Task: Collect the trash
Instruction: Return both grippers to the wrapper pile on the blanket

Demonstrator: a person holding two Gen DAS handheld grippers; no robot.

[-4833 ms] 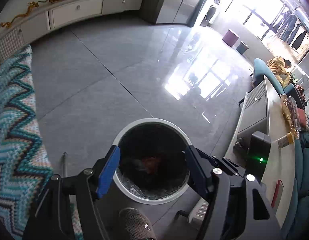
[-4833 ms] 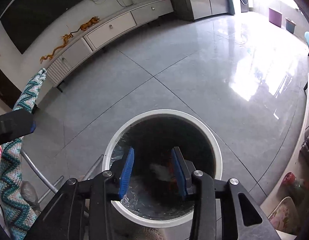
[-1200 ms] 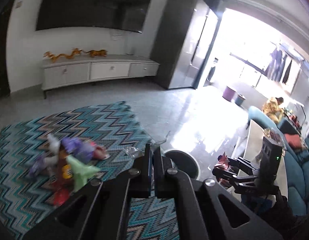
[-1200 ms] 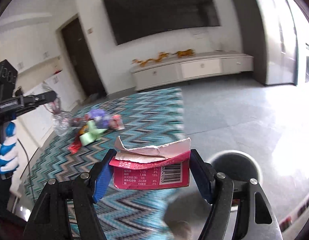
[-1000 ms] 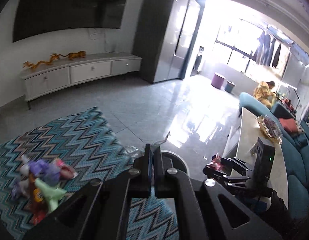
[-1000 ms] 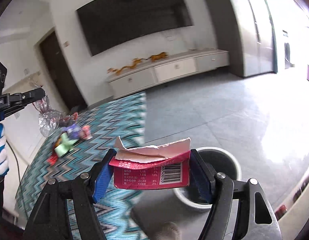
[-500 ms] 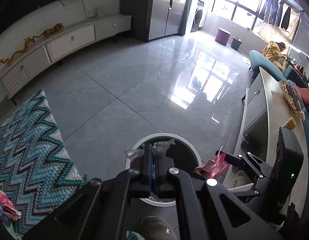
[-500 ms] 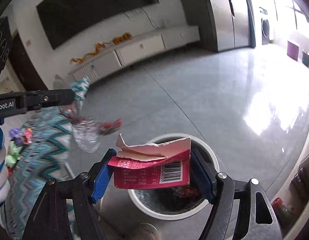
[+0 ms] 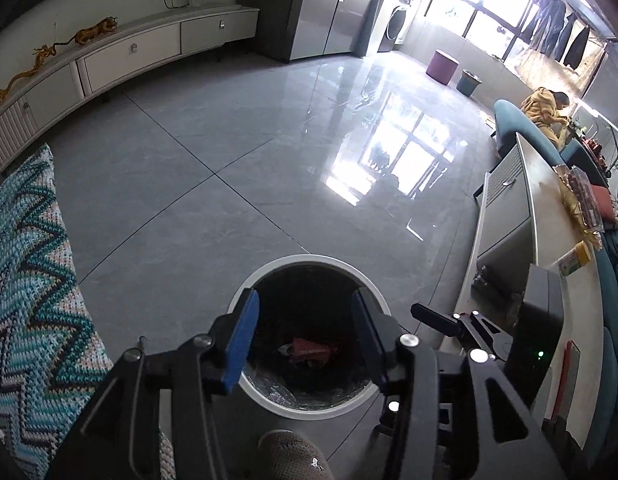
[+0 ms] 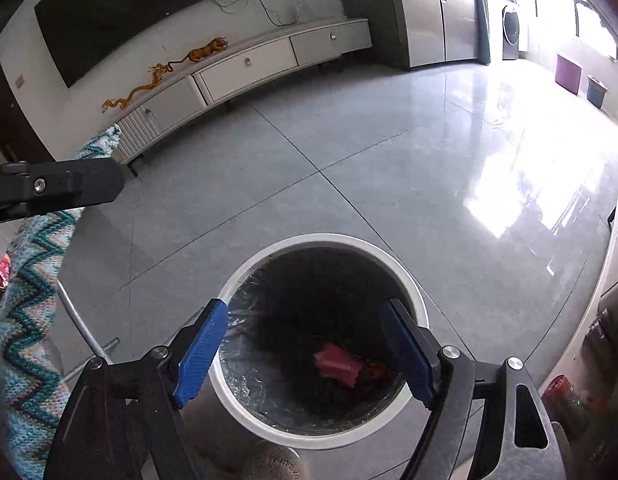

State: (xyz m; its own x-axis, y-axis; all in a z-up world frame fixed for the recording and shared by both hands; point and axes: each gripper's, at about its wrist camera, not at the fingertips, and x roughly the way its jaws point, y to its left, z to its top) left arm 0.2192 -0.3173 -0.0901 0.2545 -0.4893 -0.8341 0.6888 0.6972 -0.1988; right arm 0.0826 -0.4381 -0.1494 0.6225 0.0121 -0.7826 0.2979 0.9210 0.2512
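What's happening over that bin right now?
Left hand-held gripper and right opening, empty. Red carton in trash bin. Nothing blocking.

The bin [image 9: 269, 394] stands on the floor [image 9: 229, 152], holding a carton [image 10: 336, 365] inside. The rug [image 9: 33, 280] lies at its nine o'clock, the long cabinet [image 9: 129, 50] at eleven o'clock across the floor, the counter [image 9: 545, 248] at three o'clock.
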